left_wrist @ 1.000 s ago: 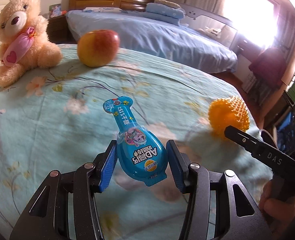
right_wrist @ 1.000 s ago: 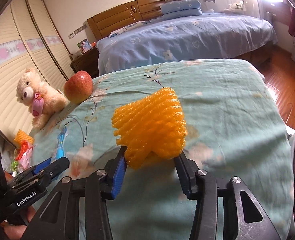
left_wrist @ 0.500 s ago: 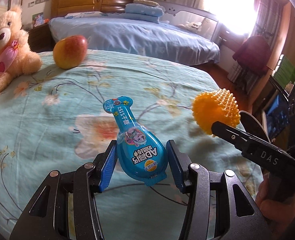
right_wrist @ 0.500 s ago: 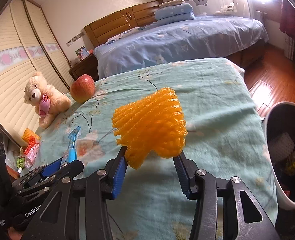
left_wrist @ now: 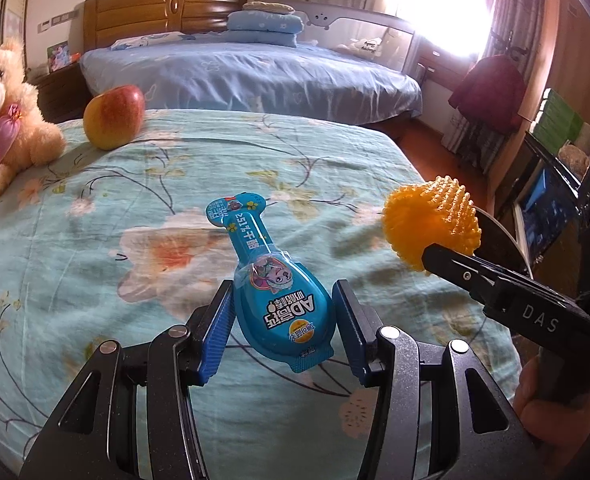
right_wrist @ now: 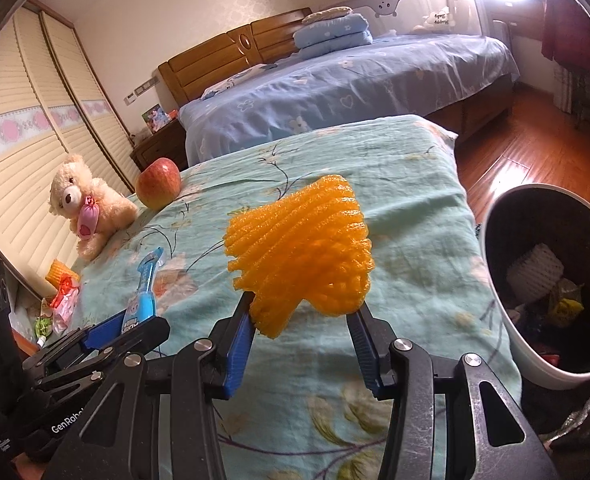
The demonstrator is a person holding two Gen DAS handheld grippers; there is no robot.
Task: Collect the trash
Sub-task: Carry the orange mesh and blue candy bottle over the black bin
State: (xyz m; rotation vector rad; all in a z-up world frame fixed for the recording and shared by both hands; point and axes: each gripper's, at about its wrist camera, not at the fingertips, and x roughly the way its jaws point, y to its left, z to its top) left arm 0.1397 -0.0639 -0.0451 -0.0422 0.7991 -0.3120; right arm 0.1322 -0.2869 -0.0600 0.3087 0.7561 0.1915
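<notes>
My left gripper point(left_wrist: 282, 322) is shut on a blue snack wrapper point(left_wrist: 271, 284) and holds it above the teal flowered bedspread point(left_wrist: 135, 216). My right gripper point(right_wrist: 301, 338) is shut on an orange foam fruit net point(right_wrist: 301, 248), also held above the bedspread point(right_wrist: 411, 208). In the left wrist view the net point(left_wrist: 431, 224) and the right gripper point(left_wrist: 435, 258) show at the right. In the right wrist view the wrapper point(right_wrist: 145, 292) and the left gripper point(right_wrist: 107, 330) show at the lower left. A white trash bin point(right_wrist: 515, 336) with rubbish inside stands at the right, beside the bed.
An apple point(left_wrist: 113, 116) and a teddy bear point(left_wrist: 5, 120) sit at the far left of the bedspread. More wrappers point(right_wrist: 61, 300) lie at the left edge. A second bed point(left_wrist: 255, 76) with blue bedding stands behind. Wooden floor point(right_wrist: 531, 136) lies to the right.
Both grippers have moved right along the bed with their loads. The trash bin has come into the right wrist view and grown larger; the apple and bear have receded.
</notes>
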